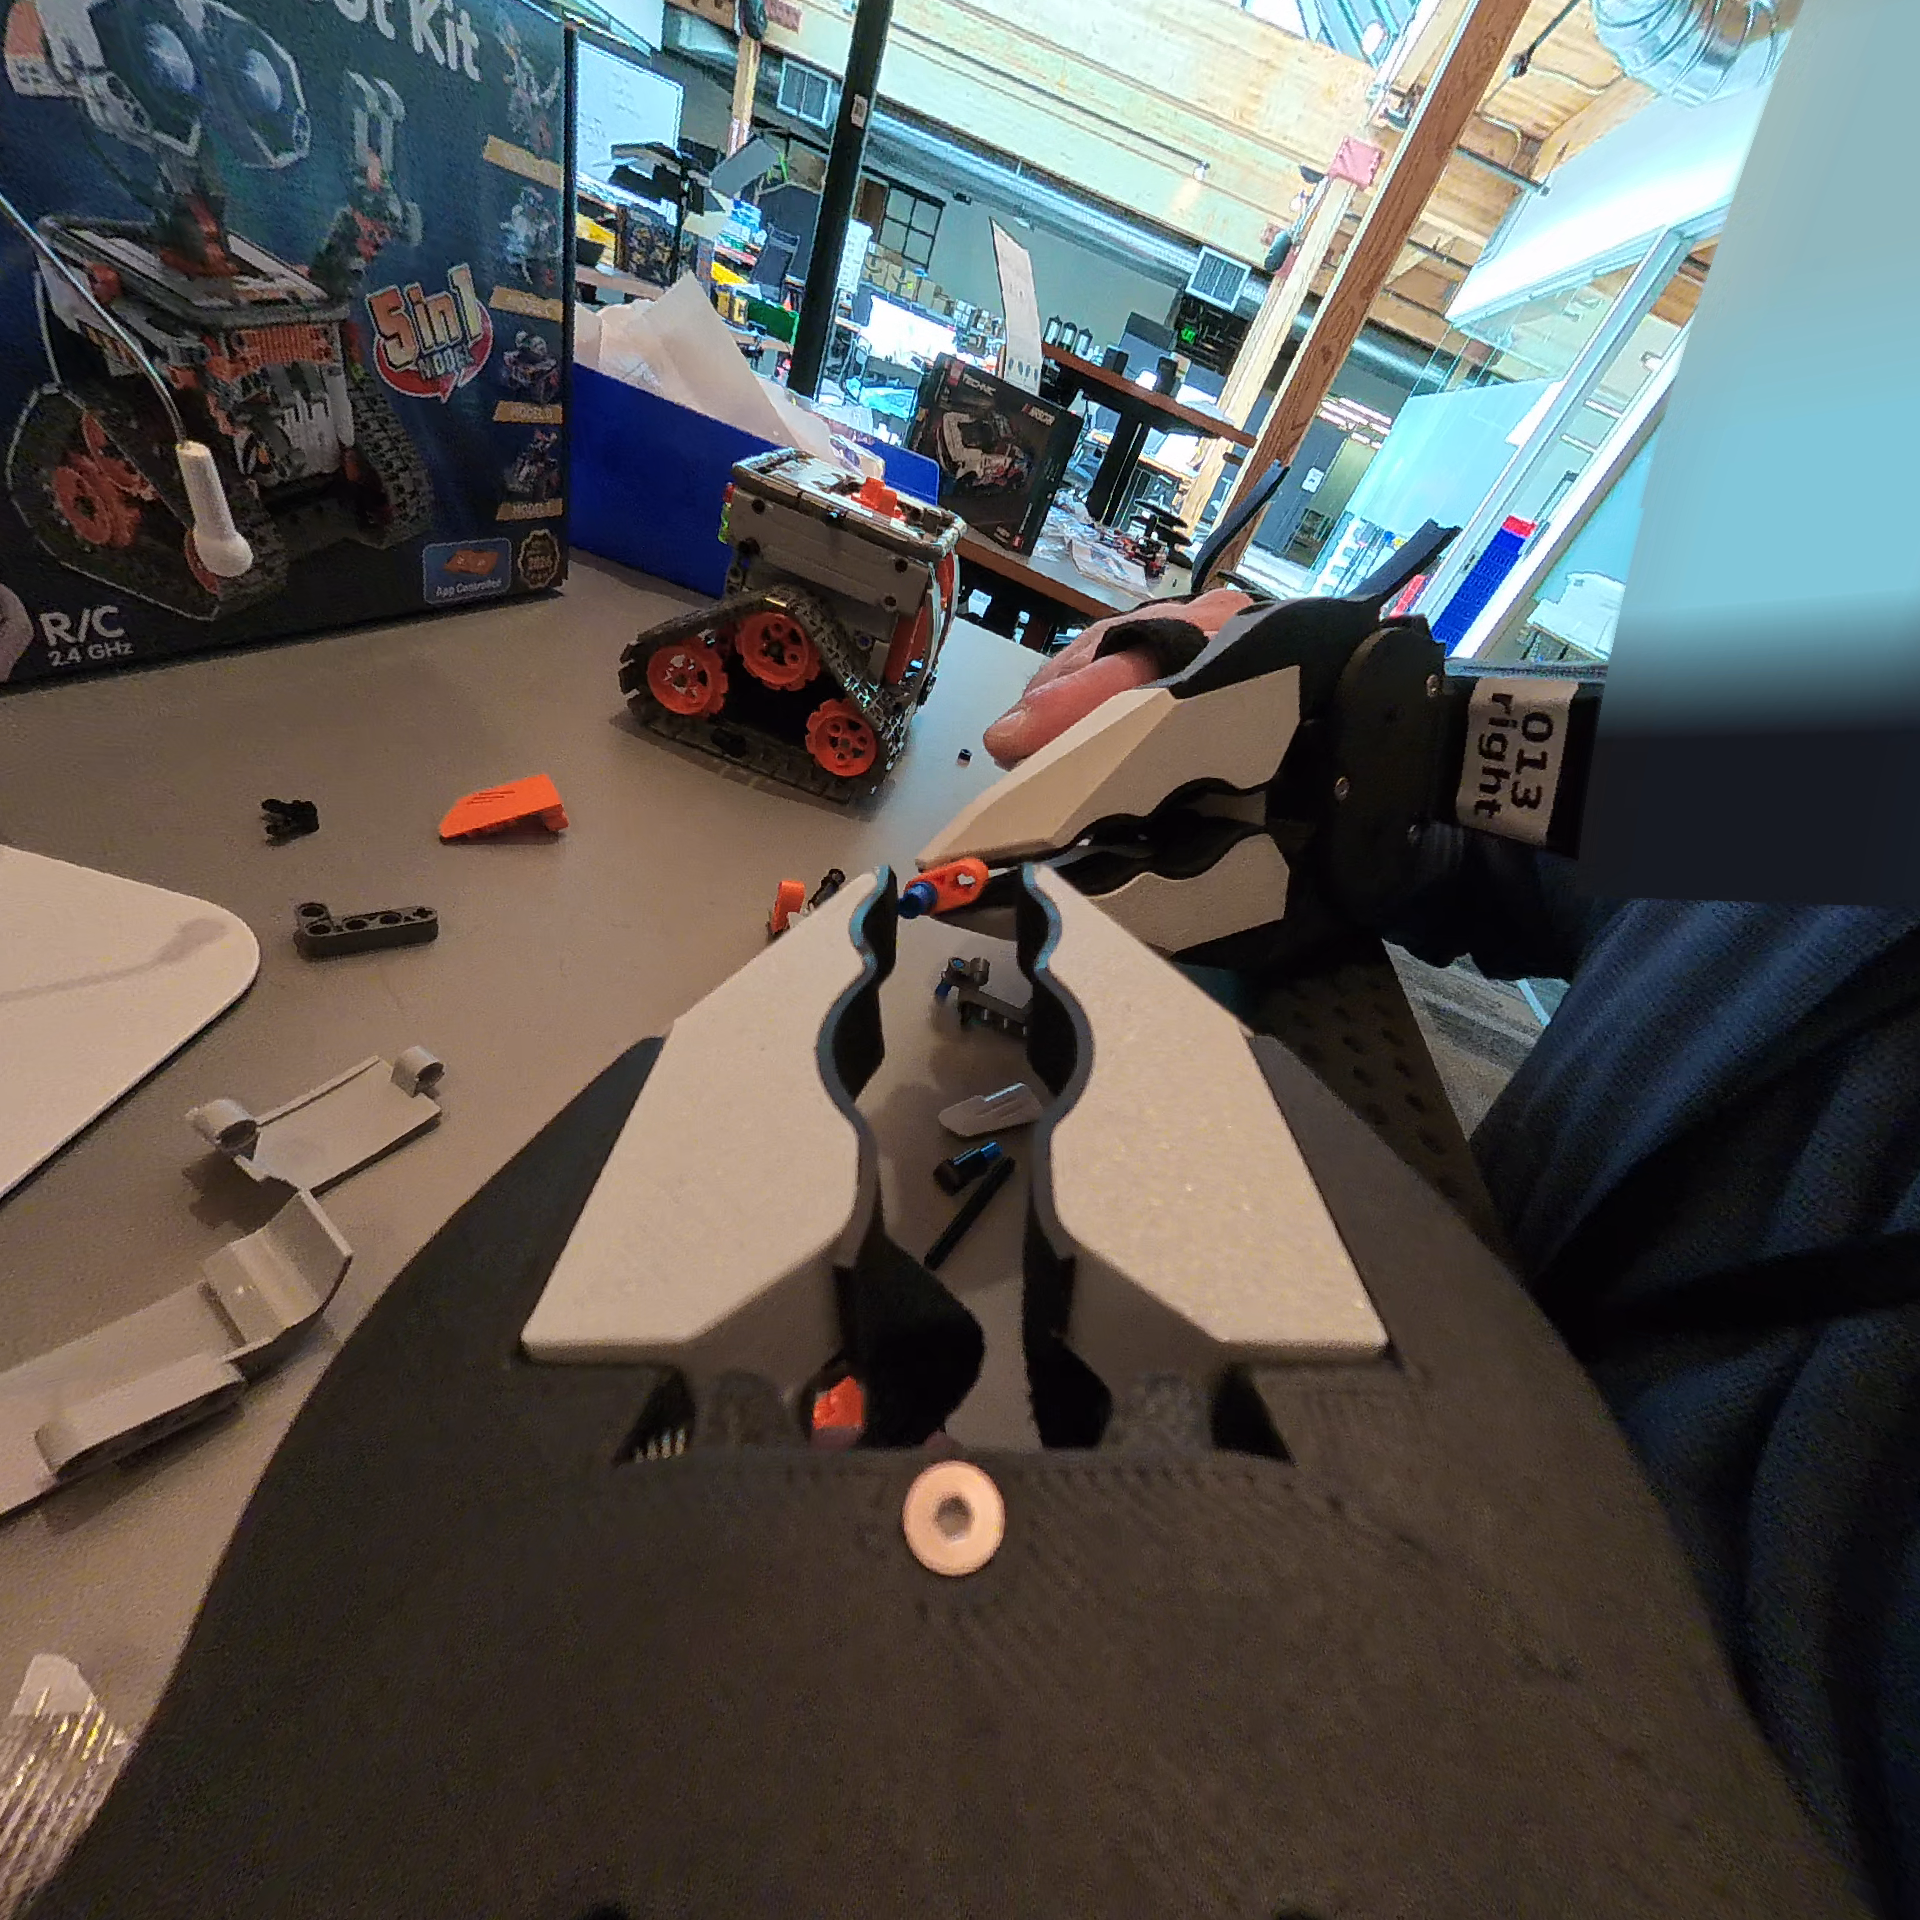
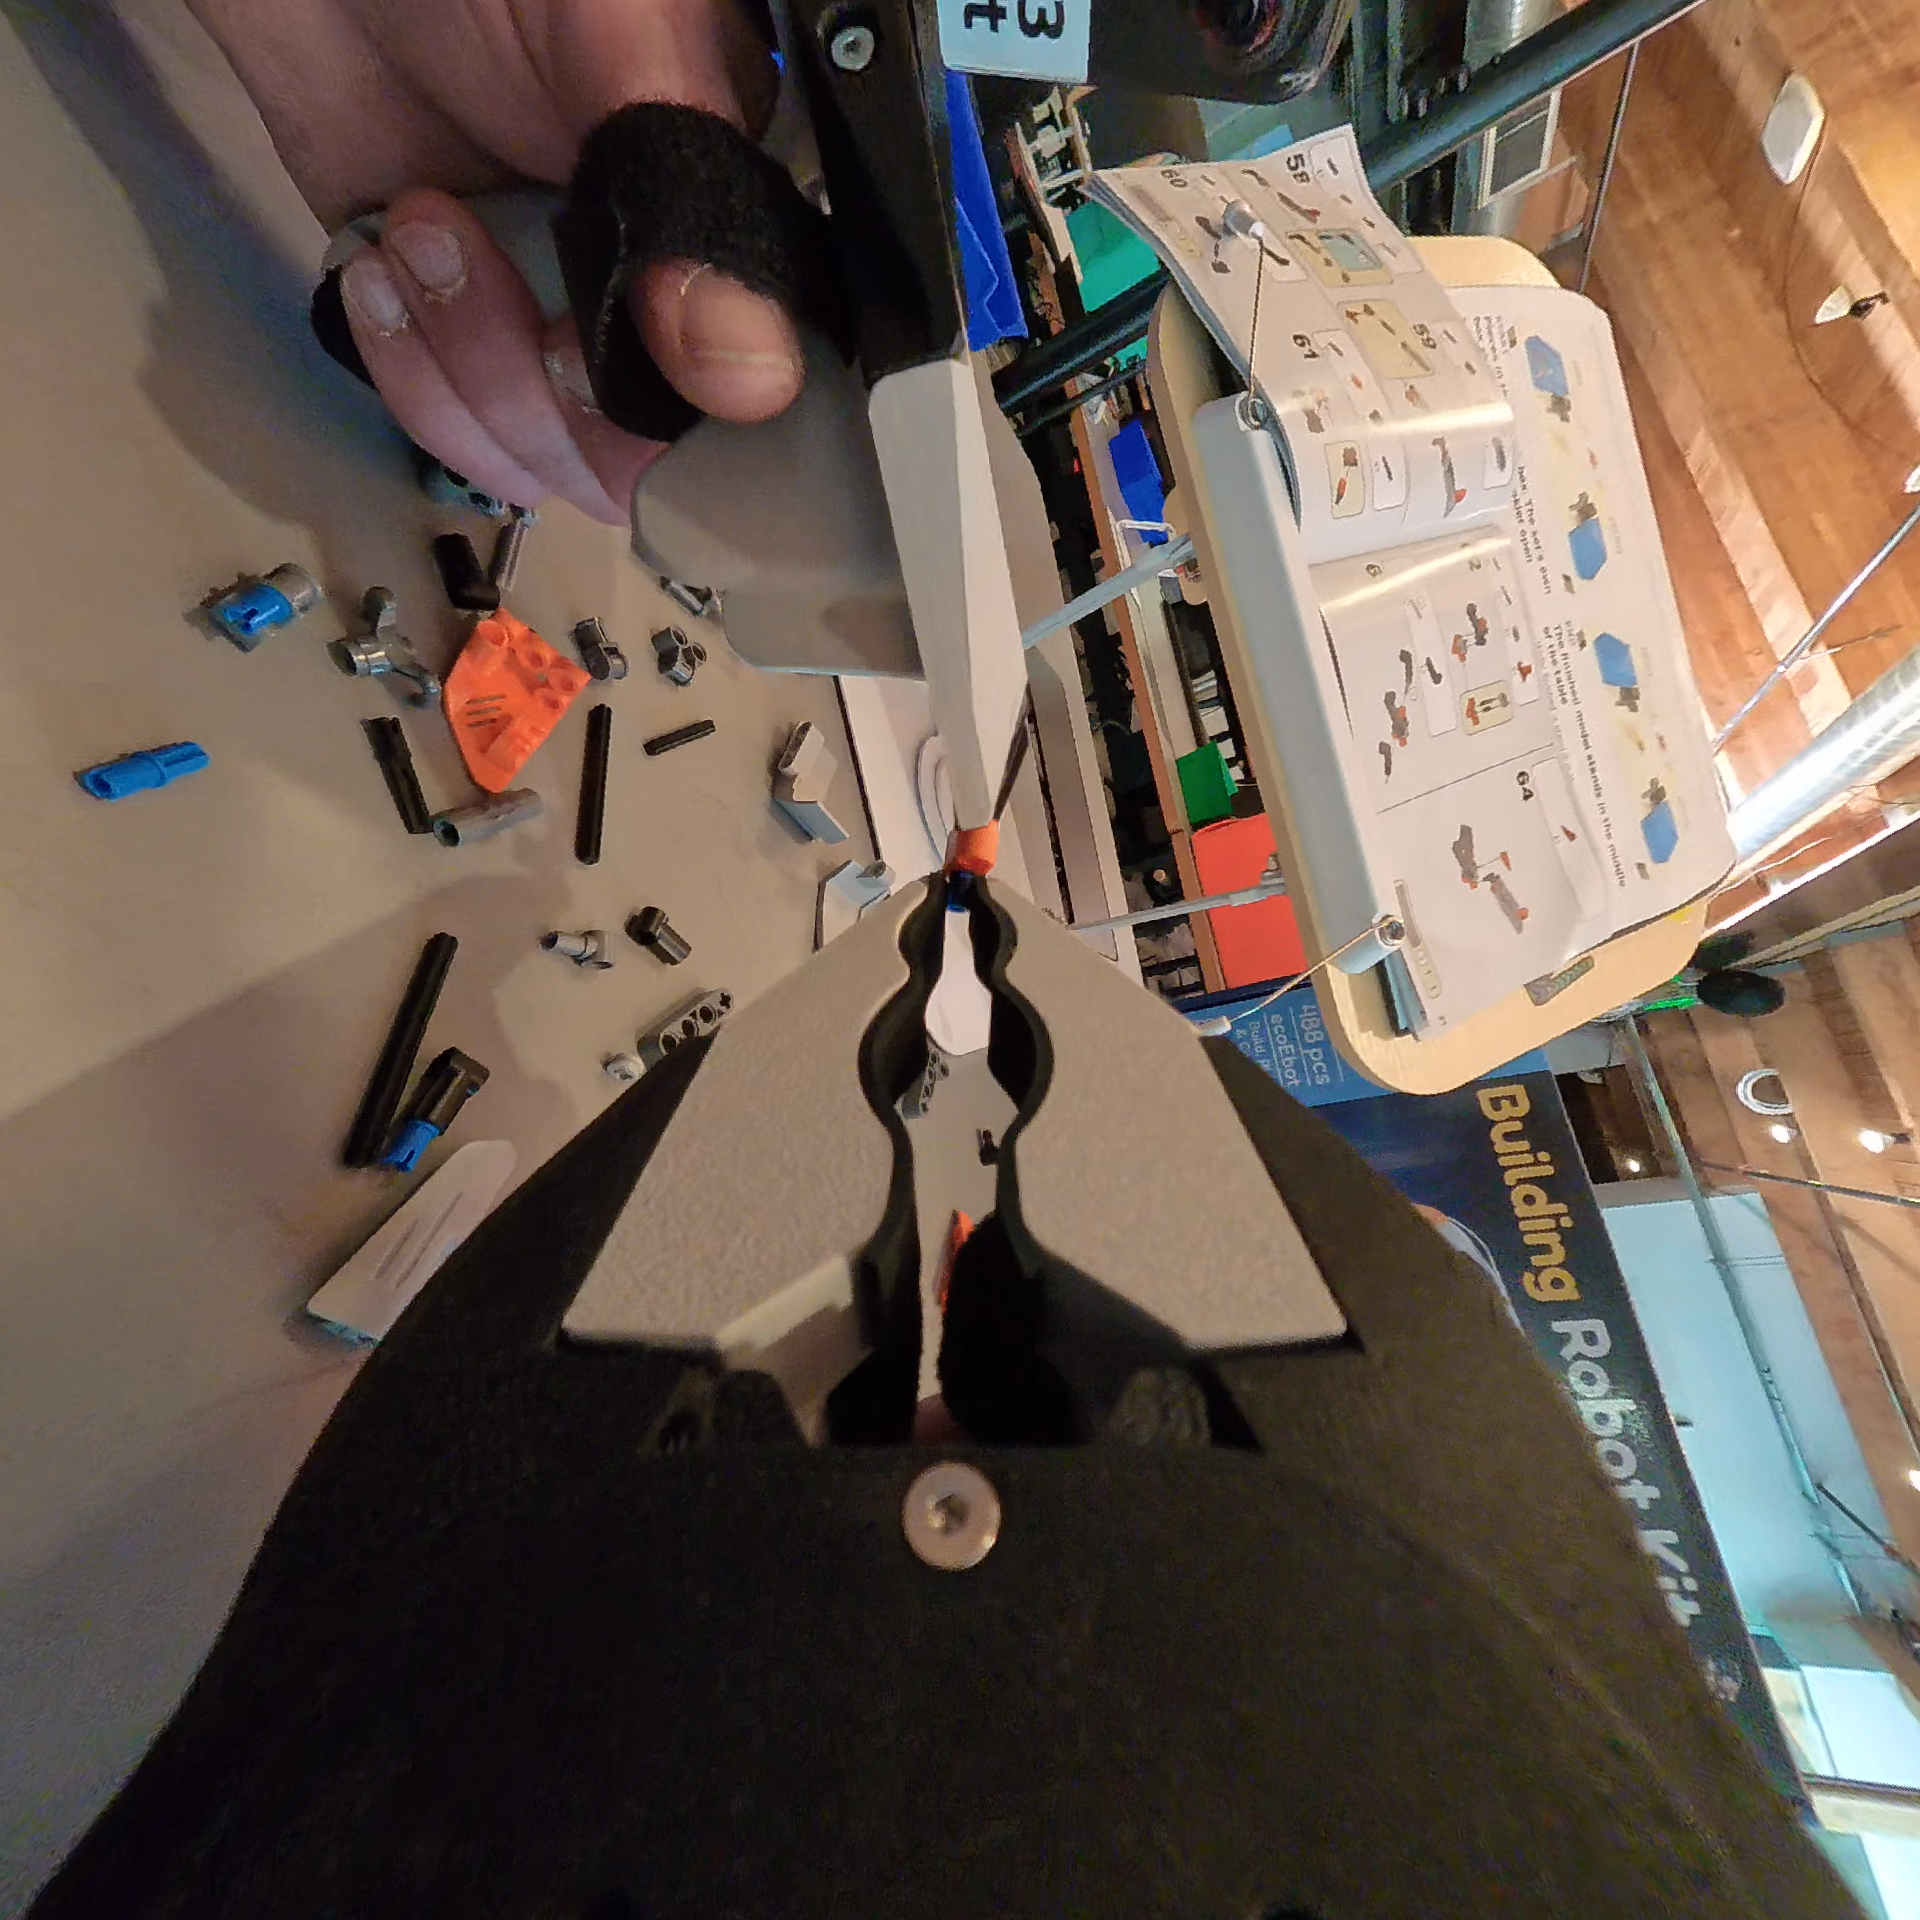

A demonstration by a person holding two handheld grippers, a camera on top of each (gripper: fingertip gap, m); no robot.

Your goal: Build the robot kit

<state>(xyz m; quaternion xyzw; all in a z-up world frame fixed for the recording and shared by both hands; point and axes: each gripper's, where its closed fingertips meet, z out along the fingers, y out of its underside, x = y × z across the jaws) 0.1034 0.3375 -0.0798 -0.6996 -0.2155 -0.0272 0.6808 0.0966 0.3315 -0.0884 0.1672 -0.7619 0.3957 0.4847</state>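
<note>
A small orange connector (image 1: 951, 885) with a blue pin (image 1: 914, 900) in one end is held above the grey table (image 1: 582, 997). My right gripper (image 2: 961, 896) is shut on it at the tips; its fingers (image 1: 1091, 769) reach in from the right in the left wrist view. In the right wrist view the blue pin (image 2: 958, 889) sits between the tips and the orange connector (image 2: 977, 847) sticks out past them. My left gripper (image 1: 958, 889) is part open, with a tip on either side of the connector. Its fingers (image 2: 951, 582) show edge-on from above in the right wrist view.
A tracked toy robot (image 1: 790, 644) and its kit box (image 1: 281, 312) stand at the back. Loose parts lie around: an orange panel (image 1: 504, 808), a dark beam (image 1: 364, 925), grey panels (image 1: 322, 1117), black axles (image 2: 400, 1049), a blue pin (image 2: 140, 774). An instruction booklet (image 2: 1455, 623) rests on a stand. The dark beam (image 1: 364, 925) is about equally far from each gripper, around 15 centimeters.
</note>
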